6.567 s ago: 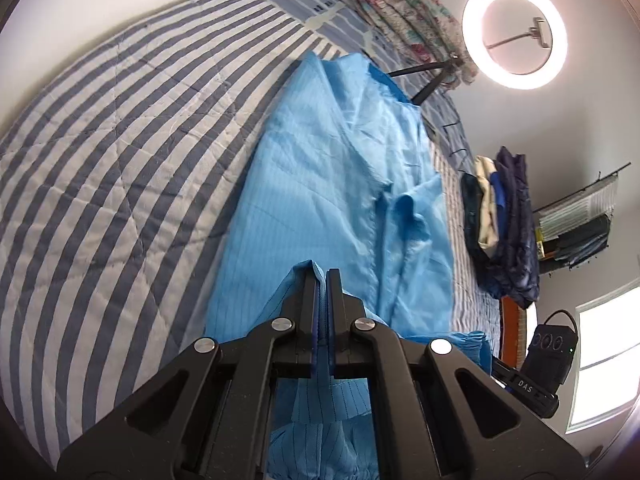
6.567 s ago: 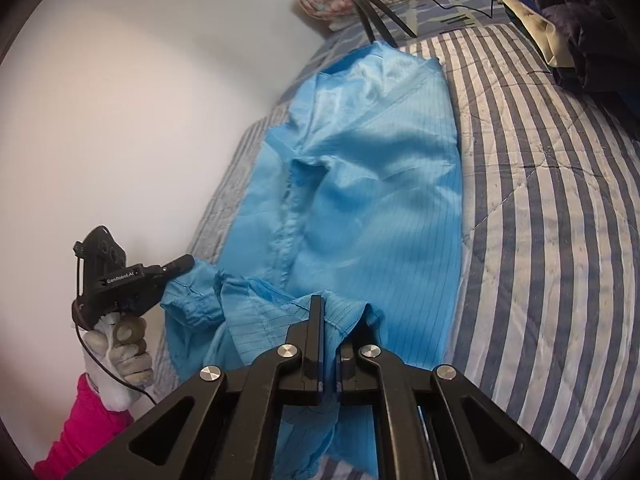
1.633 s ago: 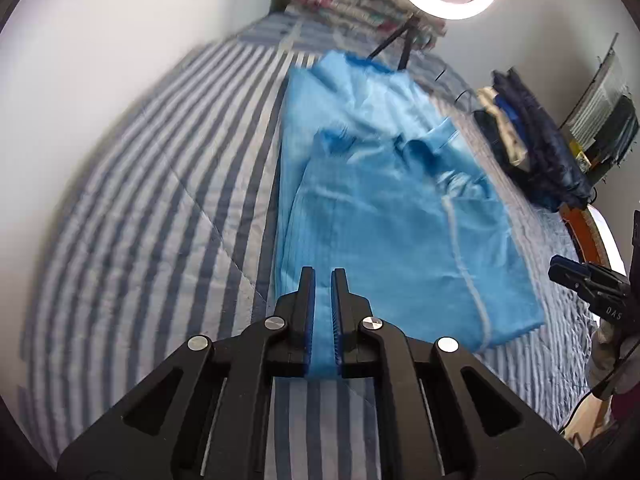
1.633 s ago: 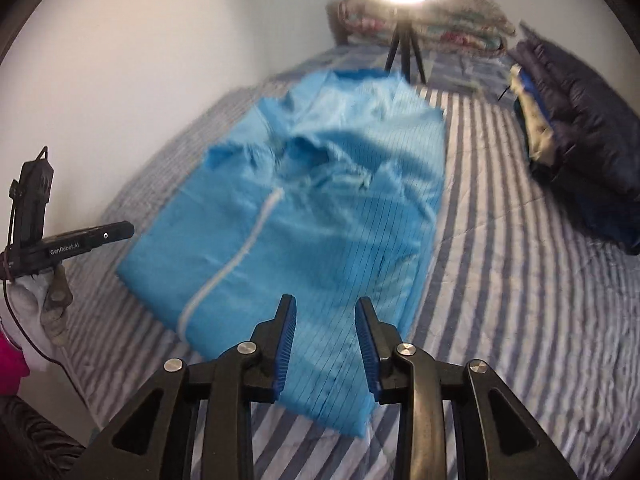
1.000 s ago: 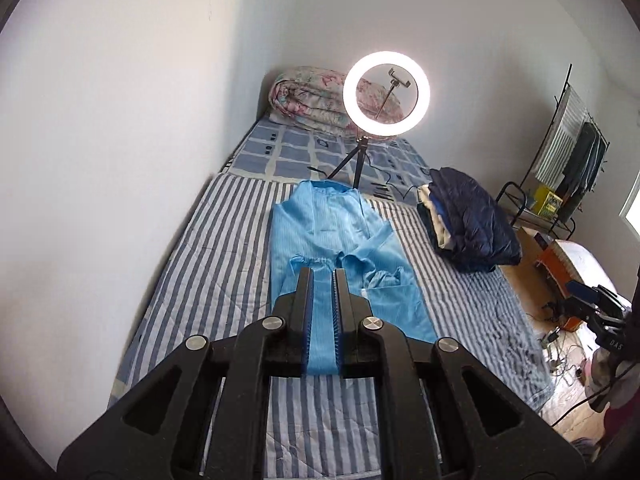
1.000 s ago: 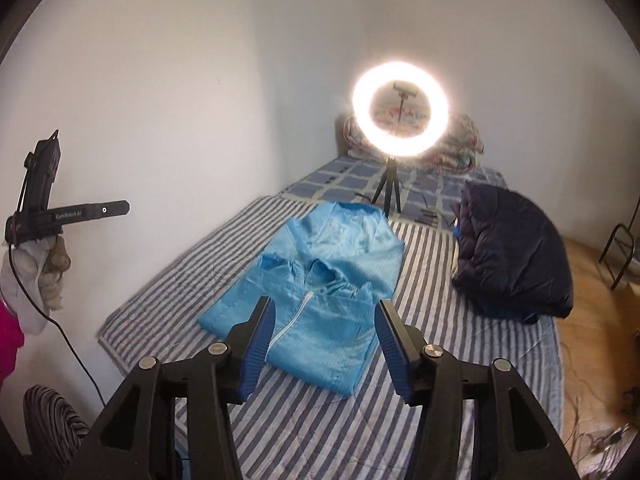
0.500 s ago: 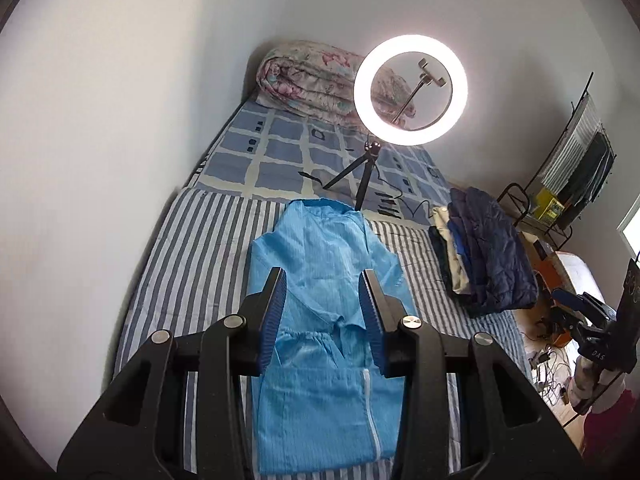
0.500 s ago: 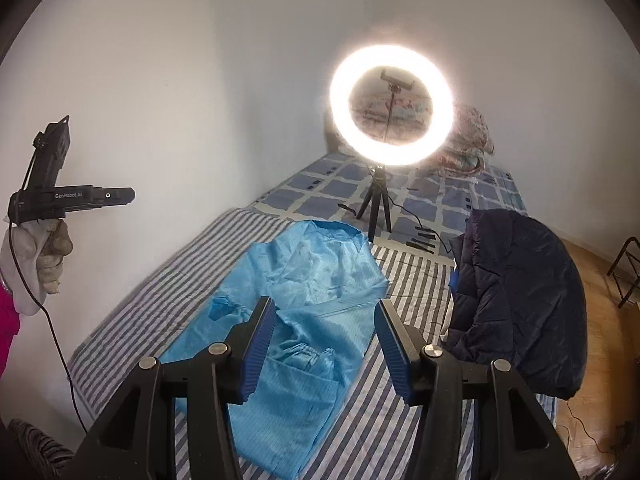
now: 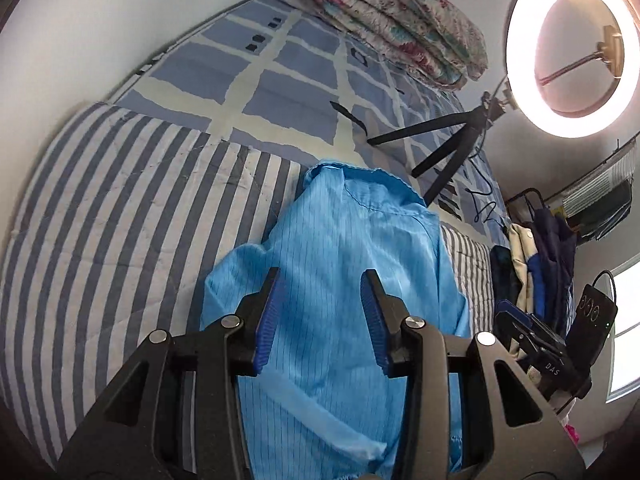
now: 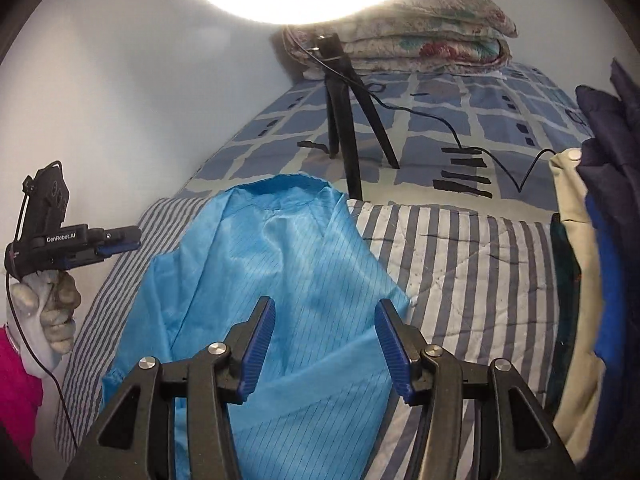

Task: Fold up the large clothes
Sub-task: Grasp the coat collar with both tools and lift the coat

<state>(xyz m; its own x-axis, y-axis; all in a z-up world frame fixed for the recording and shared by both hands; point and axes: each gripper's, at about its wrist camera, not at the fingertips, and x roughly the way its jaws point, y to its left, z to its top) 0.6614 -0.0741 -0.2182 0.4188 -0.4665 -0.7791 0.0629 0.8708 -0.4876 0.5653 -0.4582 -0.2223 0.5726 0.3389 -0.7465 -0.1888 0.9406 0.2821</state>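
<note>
Left wrist view, nearest first: the left gripper [image 9: 322,312] has its 2 blue-padded fingers [image 9: 267,320] parted with nothing between them, angled down over the bright blue pinstriped garment [image 9: 348,248]. Right wrist view shows the right gripper [image 10: 324,338] likewise, its jaws standing apart and empty above the same cloth, so neither tool has a hold. I judge both sit over the garment's middle because they are heading for its far collar edge [image 10: 280,188], the likely next hold for another fold. The garment lies lengthwise on the grey-and-white striped quilt [image 9: 104,216], flat enough to fold in place. Beyond it the black tripod [image 10: 344,120] of the glowing ring light [image 9: 568,48] stands on the blue checked sheet [image 9: 280,80], just past the collar, presumably to light the work. Farthest back, a folded floral blanket [image 10: 432,36] lies against the wall.
</note>
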